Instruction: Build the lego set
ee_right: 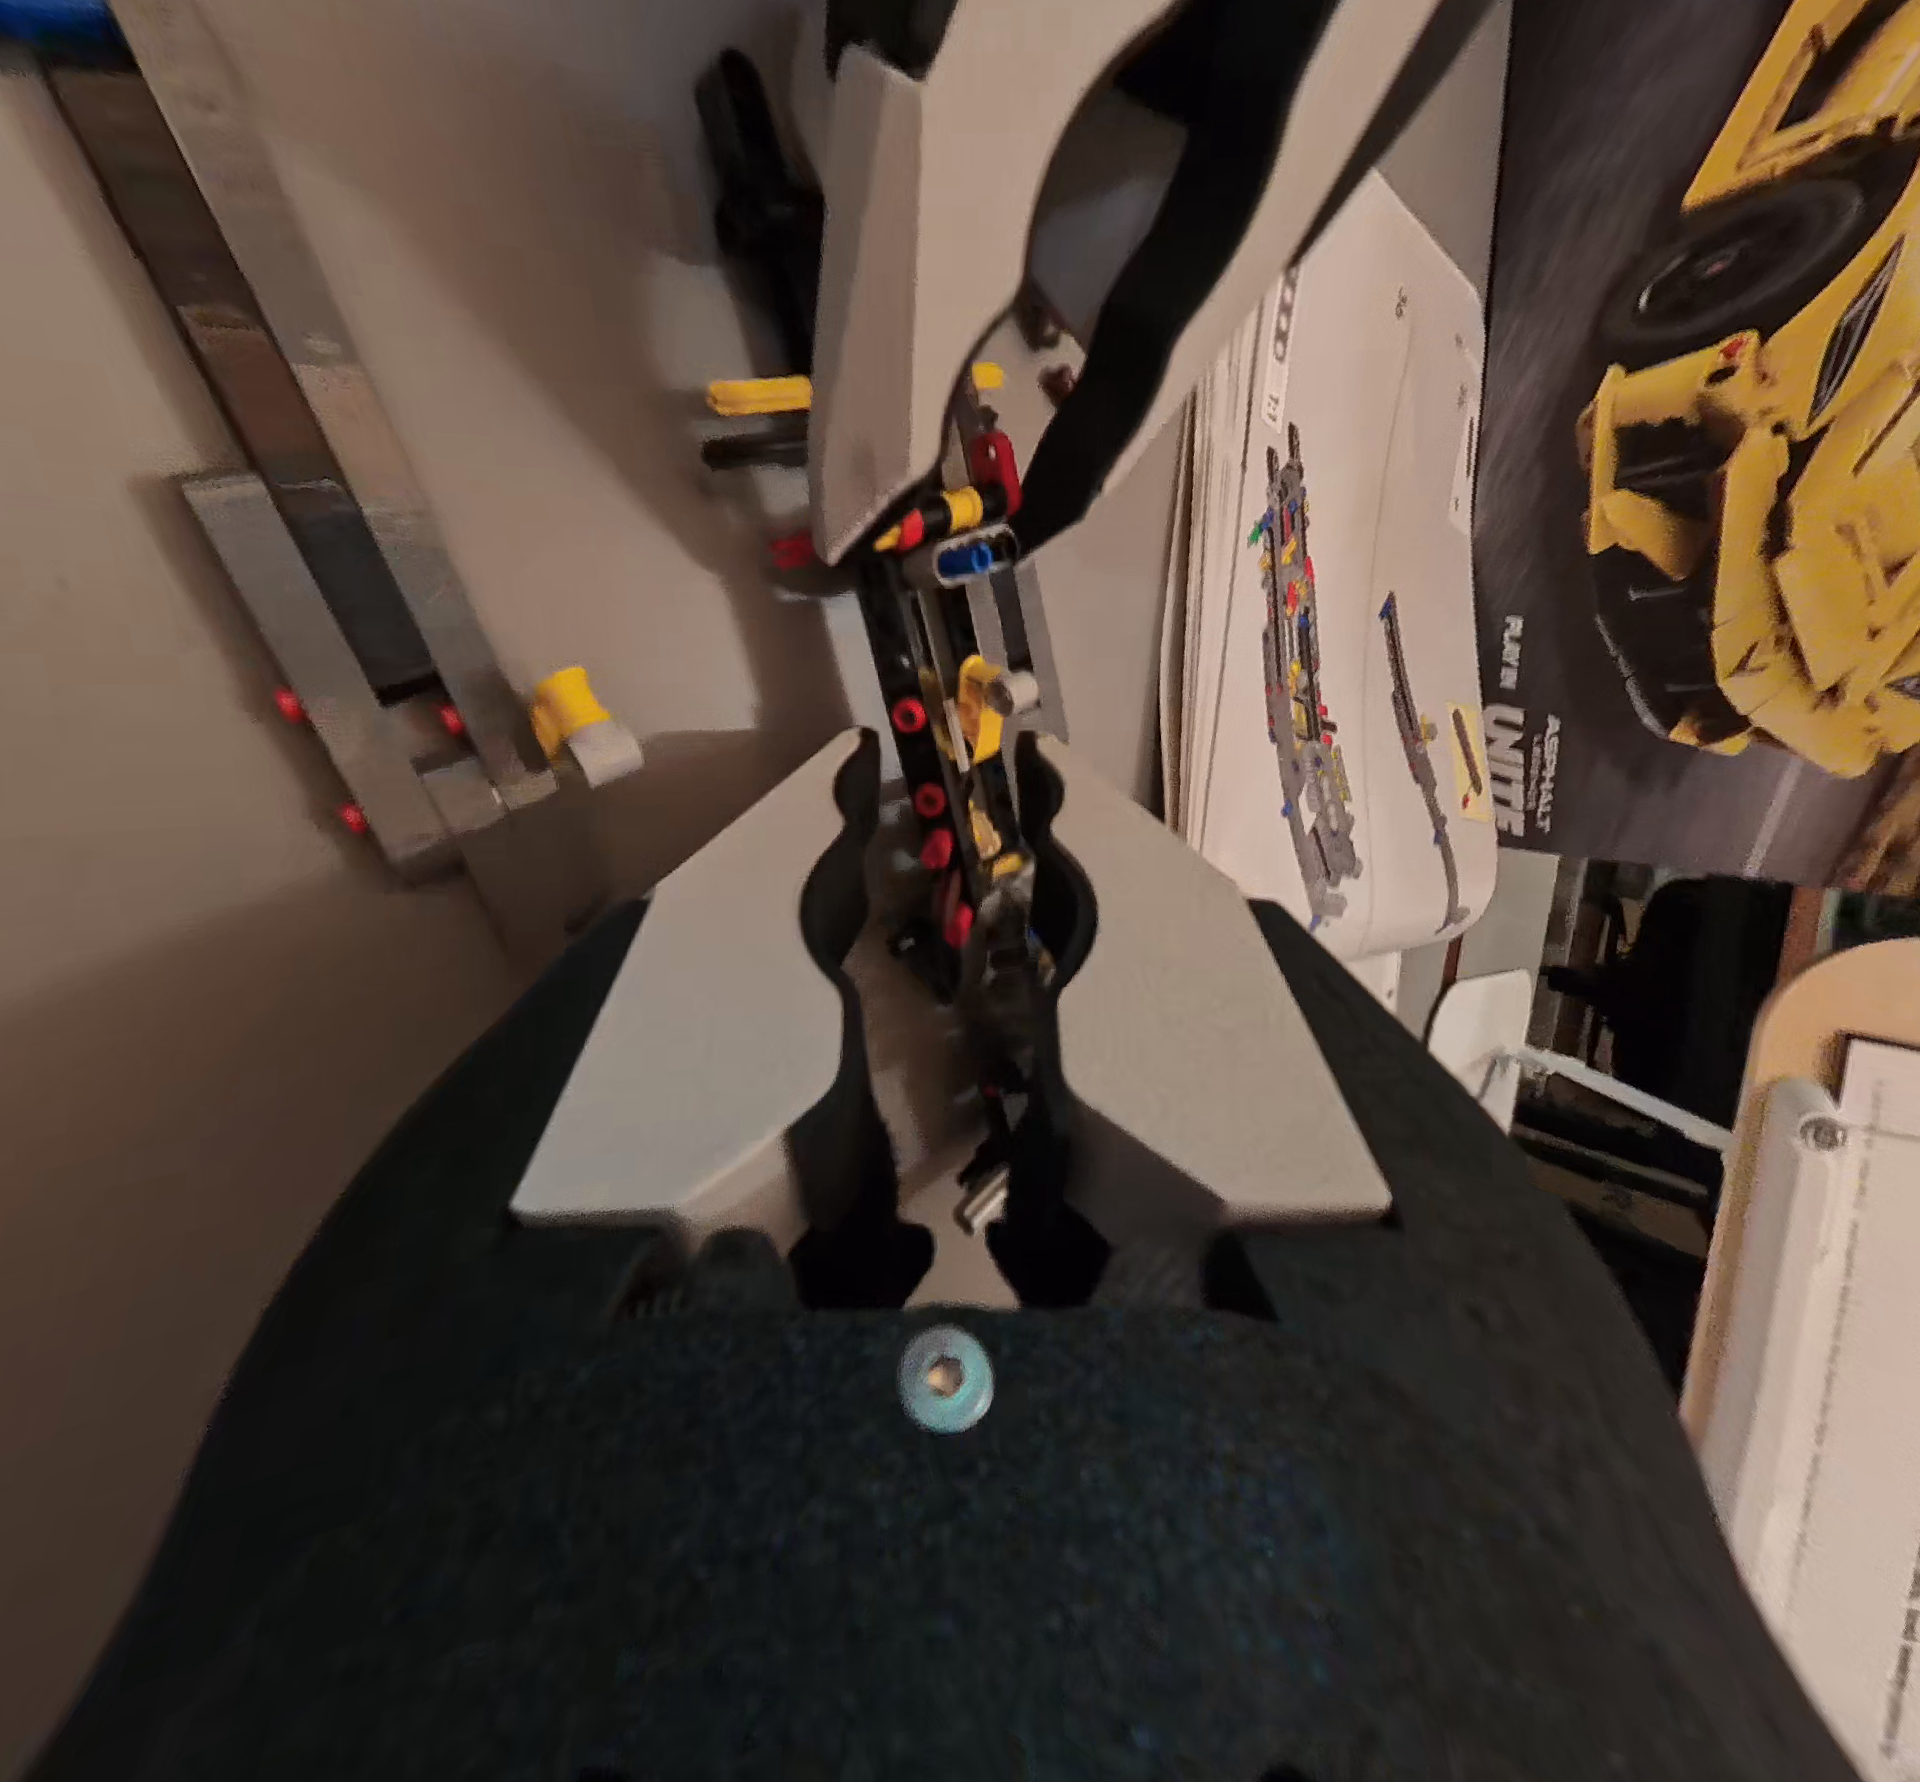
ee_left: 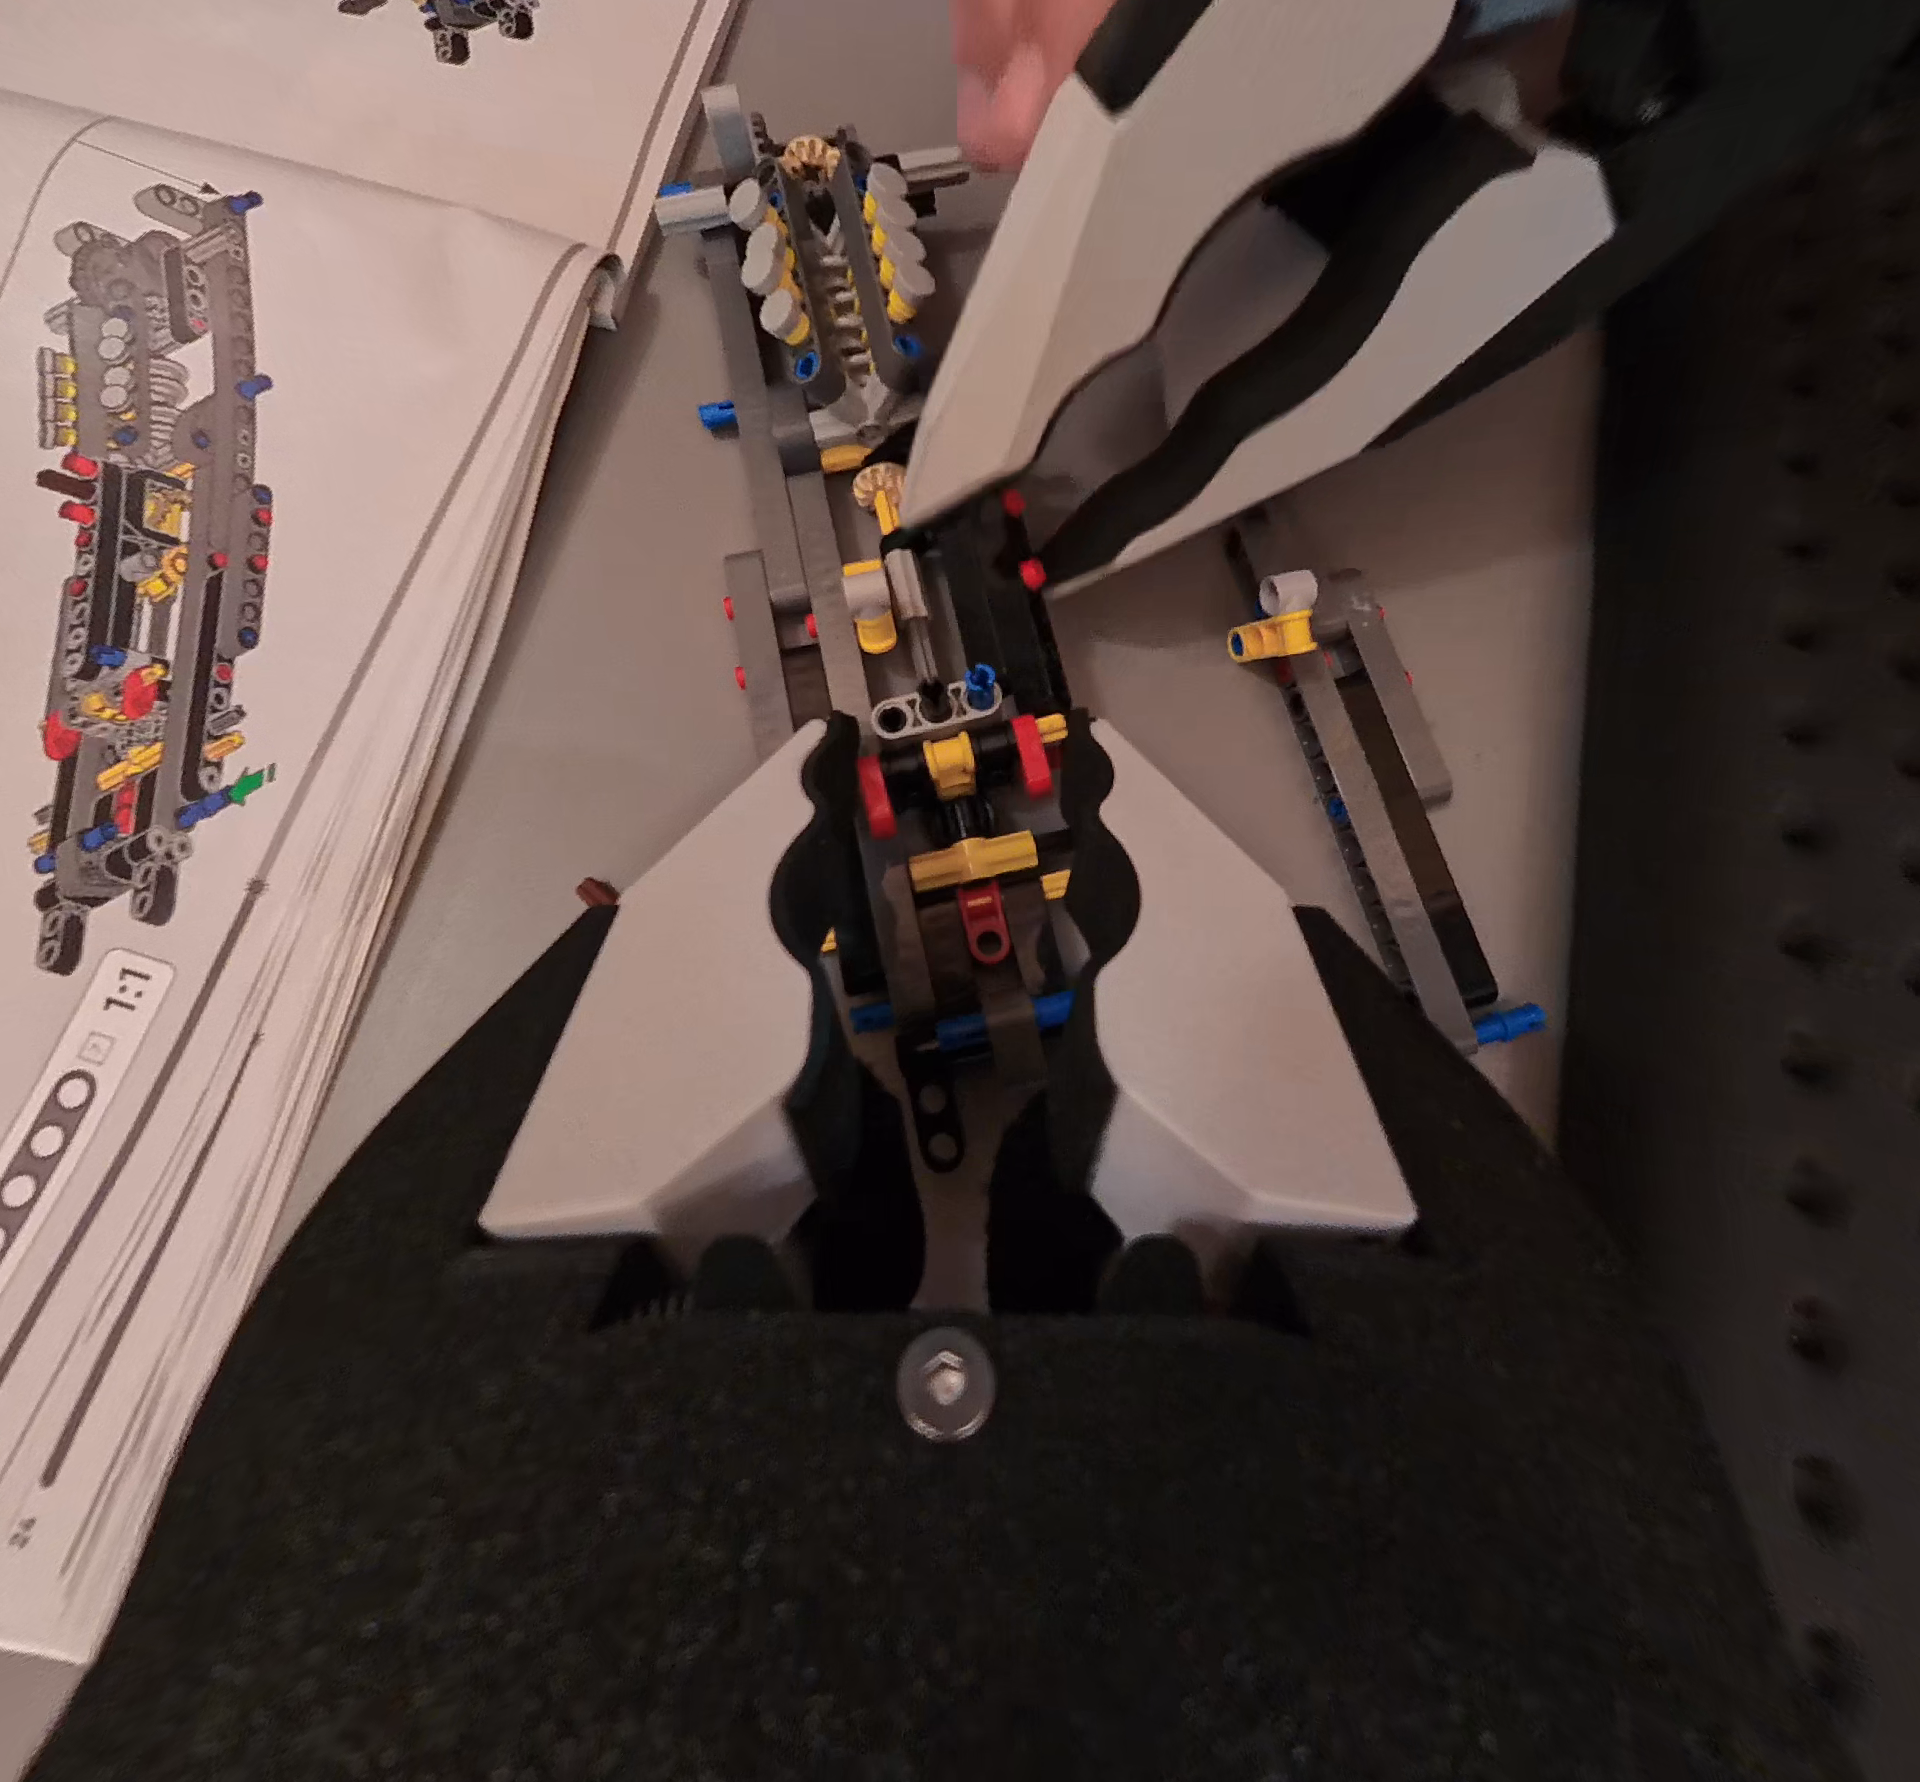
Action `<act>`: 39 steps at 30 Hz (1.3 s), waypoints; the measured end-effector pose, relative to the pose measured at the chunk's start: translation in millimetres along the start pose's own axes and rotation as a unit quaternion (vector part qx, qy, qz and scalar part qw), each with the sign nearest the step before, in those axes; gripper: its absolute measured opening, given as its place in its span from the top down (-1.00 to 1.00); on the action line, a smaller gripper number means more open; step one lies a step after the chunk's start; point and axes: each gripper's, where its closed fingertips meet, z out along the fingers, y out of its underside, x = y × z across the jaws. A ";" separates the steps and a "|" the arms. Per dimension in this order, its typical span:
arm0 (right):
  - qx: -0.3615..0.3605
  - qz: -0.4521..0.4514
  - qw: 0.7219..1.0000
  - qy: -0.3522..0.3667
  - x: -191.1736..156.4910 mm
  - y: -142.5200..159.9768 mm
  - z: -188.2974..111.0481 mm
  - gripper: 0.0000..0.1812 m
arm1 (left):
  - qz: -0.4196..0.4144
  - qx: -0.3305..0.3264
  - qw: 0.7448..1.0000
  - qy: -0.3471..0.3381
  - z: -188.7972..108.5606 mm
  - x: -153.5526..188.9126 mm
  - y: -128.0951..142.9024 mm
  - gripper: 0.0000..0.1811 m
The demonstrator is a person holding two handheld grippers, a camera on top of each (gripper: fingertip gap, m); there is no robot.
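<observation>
A long grey and black Lego chassis (ee_left: 800,527) with a piston engine at its far end lies on the pale table (ee_left: 623,652). My left gripper (ee_left: 961,735) is shut on the chassis's near end, where the yellow and red pieces sit. My right gripper (ee_left: 977,548) comes in from the upper right and is shut on the black middle section. In the right wrist view the chassis (ee_right: 902,652) runs between my right gripper (ee_right: 951,756) and the left gripper (ee_right: 935,543) beyond it. A hand (ee_left: 1018,18) holds the right gripper.
A separate grey and black beam sub-assembly (ee_left: 1371,797) lies on the table right of the chassis; it also shows in the right wrist view (ee_right: 312,485). The open instruction booklet (ee_left: 364,506) lies to the left. The box with a yellow car picture (ee_right: 1714,382) stands behind the booklet (ee_right: 1340,589). Left and right tips are no more than a few centimetres apart.
</observation>
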 end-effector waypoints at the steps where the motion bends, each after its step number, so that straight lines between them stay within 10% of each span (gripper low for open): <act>1: 0.004 -0.007 1.000 -0.006 -2.7 -3.9 3.0 0.74 | -0.001 0.001 1.000 0.000 0.3 0.1 -0.2 0.58; 24: 0.089 0.129 0.952 -0.265 -3.4 -15.8 -0.9 0.91 | 0.005 0.003 1.000 0.002 0.8 2.9 -0.6 0.58; 39: 0.104 0.169 0.931 -0.307 0.1 -14.9 -0.6 0.92 | 0.021 0.005 1.000 -0.002 3.3 4.6 -1.0 0.58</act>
